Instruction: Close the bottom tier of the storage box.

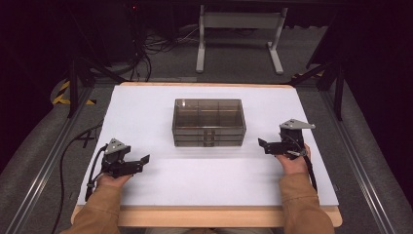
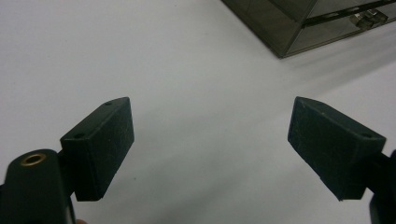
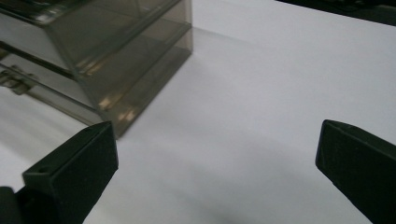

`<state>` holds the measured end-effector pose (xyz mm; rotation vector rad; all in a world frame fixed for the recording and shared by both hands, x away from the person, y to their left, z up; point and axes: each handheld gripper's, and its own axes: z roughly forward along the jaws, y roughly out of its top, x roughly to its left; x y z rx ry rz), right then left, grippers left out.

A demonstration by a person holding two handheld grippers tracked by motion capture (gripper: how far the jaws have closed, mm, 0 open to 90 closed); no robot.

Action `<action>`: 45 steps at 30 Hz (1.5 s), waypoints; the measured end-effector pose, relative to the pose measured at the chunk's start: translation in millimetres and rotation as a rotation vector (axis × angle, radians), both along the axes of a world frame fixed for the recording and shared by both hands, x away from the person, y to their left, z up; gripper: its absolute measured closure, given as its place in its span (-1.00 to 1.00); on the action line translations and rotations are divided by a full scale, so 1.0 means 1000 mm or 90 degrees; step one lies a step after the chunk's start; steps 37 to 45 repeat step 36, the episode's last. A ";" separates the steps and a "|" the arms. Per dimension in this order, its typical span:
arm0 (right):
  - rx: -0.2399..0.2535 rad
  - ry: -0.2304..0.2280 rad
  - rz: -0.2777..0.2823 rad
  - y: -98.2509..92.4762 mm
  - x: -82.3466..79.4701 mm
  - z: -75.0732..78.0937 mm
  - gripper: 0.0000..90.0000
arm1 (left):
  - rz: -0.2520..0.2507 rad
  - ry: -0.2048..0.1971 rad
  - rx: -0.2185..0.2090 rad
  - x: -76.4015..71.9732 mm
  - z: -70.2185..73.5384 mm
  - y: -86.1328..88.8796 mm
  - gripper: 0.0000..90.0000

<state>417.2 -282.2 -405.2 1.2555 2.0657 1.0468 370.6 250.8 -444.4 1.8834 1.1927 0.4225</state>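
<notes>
A smoky clear plastic drawer box (image 1: 208, 122) stands in the middle of the white table top (image 1: 146, 107), its drawer fronts toward me. My left gripper (image 1: 141, 161) rests low at the front left, aimed toward the box, jaws wide apart with nothing between them (image 2: 211, 144). The box corner (image 2: 299, 28) sits at the upper right of the left gripper view. My right gripper (image 1: 263, 145) is just right of the box's front corner, open and empty (image 3: 217, 163). The box (image 3: 107, 60) fills the upper left of the right gripper view.
The white top lies on a wooden board (image 1: 204, 217) whose front edge is near me. Beyond the far edge stand a white table frame (image 1: 238, 34) and loose cables (image 1: 146, 48) on a grey floor. Black stands flank both sides.
</notes>
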 end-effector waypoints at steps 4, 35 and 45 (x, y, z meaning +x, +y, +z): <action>-0.005 0.006 -0.014 -0.004 0.003 -0.006 -1.00 | 0.004 -0.001 0.001 0.000 0.000 0.001 -0.66; -0.069 0.093 -0.045 -0.001 0.017 -0.040 -1.00 | 0.010 0.012 0.006 0.004 -0.004 0.003 -0.66; -0.069 0.093 -0.045 -0.001 0.017 -0.040 -1.00 | 0.009 0.014 0.007 0.004 -0.004 0.003 -0.66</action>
